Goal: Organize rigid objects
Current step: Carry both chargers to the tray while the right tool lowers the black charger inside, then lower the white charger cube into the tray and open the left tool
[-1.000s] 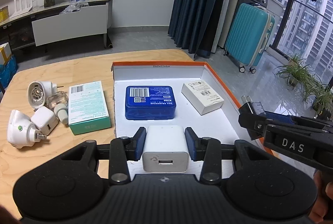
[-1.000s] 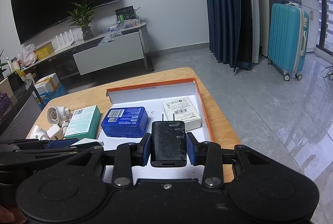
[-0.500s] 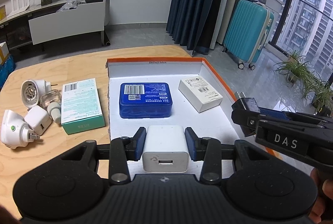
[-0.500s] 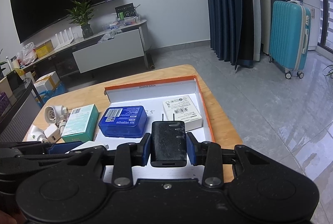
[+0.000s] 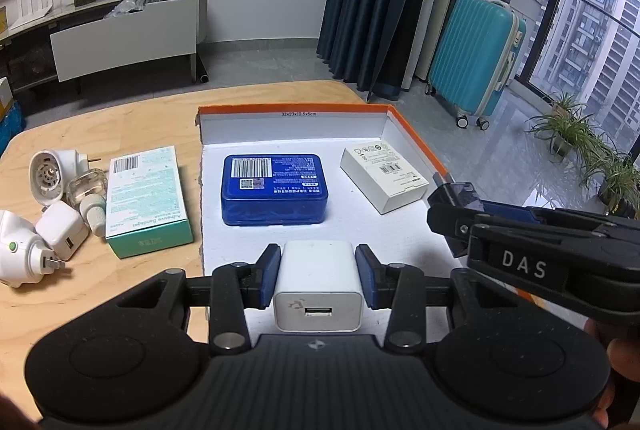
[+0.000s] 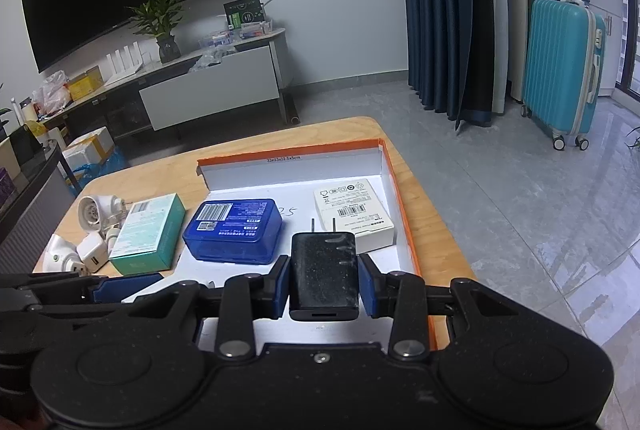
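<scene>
The left gripper (image 5: 318, 280) is clamped on a white charger (image 5: 318, 284), its USB port facing the camera, above the near end of the orange-rimmed box (image 5: 296, 108). The right gripper (image 6: 324, 280) pinches a black charger (image 6: 324, 276), long axis along the fingers, prongs pointing away toward the white box (image 6: 354, 212). The blue case (image 5: 274, 188) lies flat inside, barcode up. The box wall reads "33x23x12.5x5cm"; the right gripper's side reads "DAS".

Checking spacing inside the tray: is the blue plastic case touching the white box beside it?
Apart. The left wrist view shows bare white tray floor between the blue case and the white box.
</scene>
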{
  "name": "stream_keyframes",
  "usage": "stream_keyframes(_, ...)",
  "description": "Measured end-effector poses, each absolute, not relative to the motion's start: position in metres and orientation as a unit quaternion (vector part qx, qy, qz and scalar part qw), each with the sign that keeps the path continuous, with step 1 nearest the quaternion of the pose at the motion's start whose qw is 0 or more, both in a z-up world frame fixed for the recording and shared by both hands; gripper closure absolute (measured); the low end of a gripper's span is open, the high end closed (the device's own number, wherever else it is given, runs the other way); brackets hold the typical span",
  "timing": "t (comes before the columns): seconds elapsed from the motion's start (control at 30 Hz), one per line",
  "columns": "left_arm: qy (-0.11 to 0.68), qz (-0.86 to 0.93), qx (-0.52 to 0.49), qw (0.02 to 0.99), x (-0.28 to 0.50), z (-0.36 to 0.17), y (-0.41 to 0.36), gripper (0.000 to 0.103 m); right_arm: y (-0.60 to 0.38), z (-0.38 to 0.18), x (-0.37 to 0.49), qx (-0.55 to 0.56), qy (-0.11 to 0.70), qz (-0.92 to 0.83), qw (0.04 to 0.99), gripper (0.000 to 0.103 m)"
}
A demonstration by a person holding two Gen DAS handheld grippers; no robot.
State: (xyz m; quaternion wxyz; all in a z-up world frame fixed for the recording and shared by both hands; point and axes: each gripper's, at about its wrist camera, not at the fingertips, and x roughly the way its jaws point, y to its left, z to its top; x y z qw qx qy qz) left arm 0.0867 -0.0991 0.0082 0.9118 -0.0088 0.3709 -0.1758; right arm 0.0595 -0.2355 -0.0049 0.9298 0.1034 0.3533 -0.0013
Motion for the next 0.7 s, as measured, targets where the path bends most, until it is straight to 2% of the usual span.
stream_keyframes(0.33,0.377,-0.180,-0.009,0.909,0.090,0.005,-0.102,0.062,-0.250,-0.005,0.067,0.109,0.347,-0.028,0.931,0.058)
stream_keyframes(0.4,0.377,-0.181,-0.009,0.908,0.091,0.004,-0.104,0.062,-0.254,-0.001,0.063,0.112,0.339,-0.034,0.933,0.053)
stream_keyframes(0.7,0.388,-0.207,-0.010,0.898,0.097,0.001,-0.117,0.062,-0.266,0.016,0.046,0.123,0.314,-0.047,0.940,0.052)
